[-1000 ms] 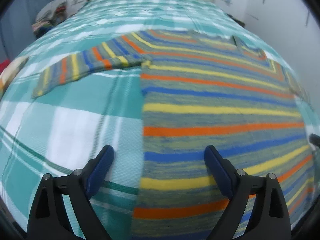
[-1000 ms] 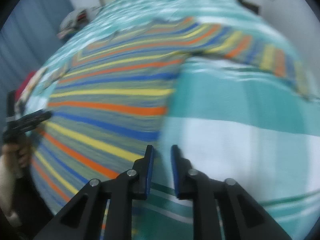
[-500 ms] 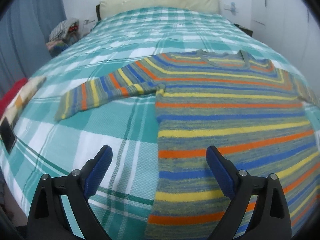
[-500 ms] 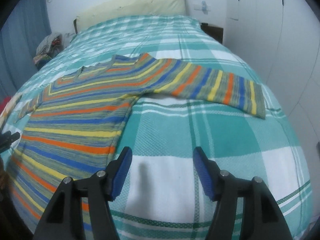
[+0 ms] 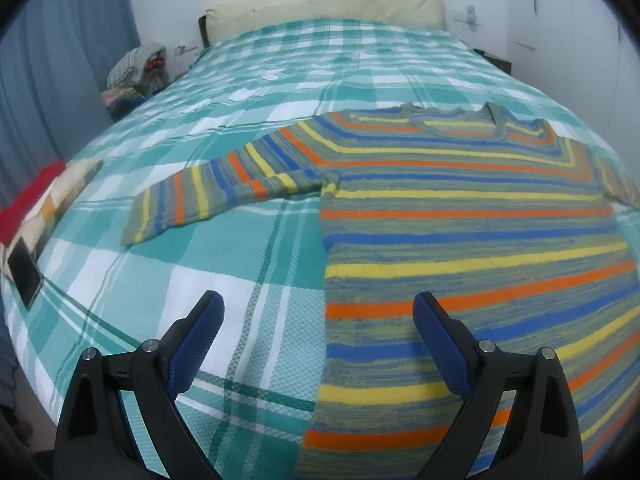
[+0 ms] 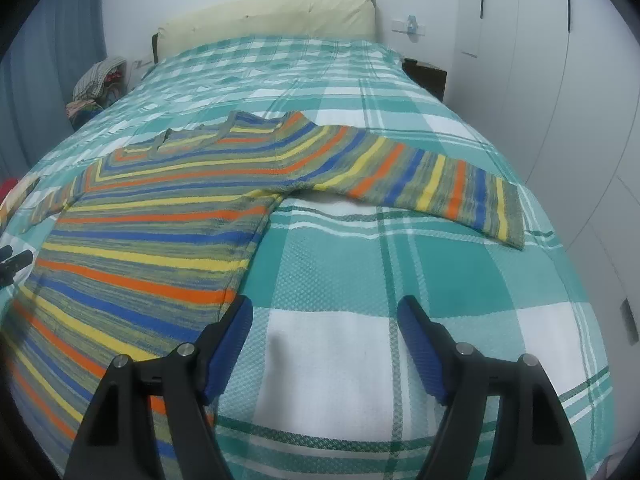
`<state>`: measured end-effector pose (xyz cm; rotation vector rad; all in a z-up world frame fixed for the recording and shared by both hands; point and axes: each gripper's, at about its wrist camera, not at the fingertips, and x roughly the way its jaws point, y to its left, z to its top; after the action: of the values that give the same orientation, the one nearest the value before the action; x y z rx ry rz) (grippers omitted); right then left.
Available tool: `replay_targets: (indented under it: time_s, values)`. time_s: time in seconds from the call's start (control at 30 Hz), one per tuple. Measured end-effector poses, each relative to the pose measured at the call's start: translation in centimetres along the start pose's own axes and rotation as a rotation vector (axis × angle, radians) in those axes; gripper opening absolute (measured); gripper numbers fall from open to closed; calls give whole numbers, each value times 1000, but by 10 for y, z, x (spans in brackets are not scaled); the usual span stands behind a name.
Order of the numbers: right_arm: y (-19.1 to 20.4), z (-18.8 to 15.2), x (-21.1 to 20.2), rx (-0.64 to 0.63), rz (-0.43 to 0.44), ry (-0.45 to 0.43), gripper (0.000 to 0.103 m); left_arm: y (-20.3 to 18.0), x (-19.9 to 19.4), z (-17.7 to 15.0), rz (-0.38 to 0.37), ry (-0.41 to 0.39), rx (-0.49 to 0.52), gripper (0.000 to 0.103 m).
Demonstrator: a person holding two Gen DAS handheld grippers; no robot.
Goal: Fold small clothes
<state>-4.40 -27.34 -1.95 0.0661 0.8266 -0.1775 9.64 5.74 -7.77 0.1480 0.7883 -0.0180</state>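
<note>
A striped sweater (image 5: 460, 240) in orange, yellow, blue and grey-green lies flat on the bed, front up, both sleeves spread out. Its left sleeve (image 5: 224, 192) reaches left in the left wrist view; its right sleeve (image 6: 432, 184) reaches right in the right wrist view. My left gripper (image 5: 320, 320) is open and empty, above the sweater's lower left edge. My right gripper (image 6: 324, 320) is open and empty, above the bedspread just right of the sweater's (image 6: 160, 240) lower right edge. The tip of the left gripper shows in the right wrist view (image 6: 14, 262).
The bed carries a teal and white plaid bedspread (image 5: 200, 280) with a cream headboard (image 5: 328, 4). A black phone (image 5: 24, 276) and a red and cream cloth (image 5: 36, 200) lie at the left edge. Clothes pile (image 5: 136, 72) by the curtain. White wardrobe (image 6: 560, 80) to the right.
Both grippers pulled back and up from the sweater, so more of the bed shows. My right gripper went from nearly shut to open. The left stayed open.
</note>
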Motion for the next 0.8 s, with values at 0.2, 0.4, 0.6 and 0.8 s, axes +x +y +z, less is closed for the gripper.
replay_targets:
  time_s: [0.2, 0.4, 0.6, 0.8]
  values:
    - [2, 0, -3, -15, -18, -9, 77, -2, 1, -1, 11, -1, 17, 97]
    - [3, 0, -3, -20, -23, -12, 77, -4, 2, -2, 13, 1, 22, 97]
    - [4, 0, -5, -29, -40, -21, 77, -5, 6, -3, 16, 8, 28, 97]
    - [3, 3, -6, -65, -169, -36, 77, -3, 12, -3, 19, 20, 19, 97]
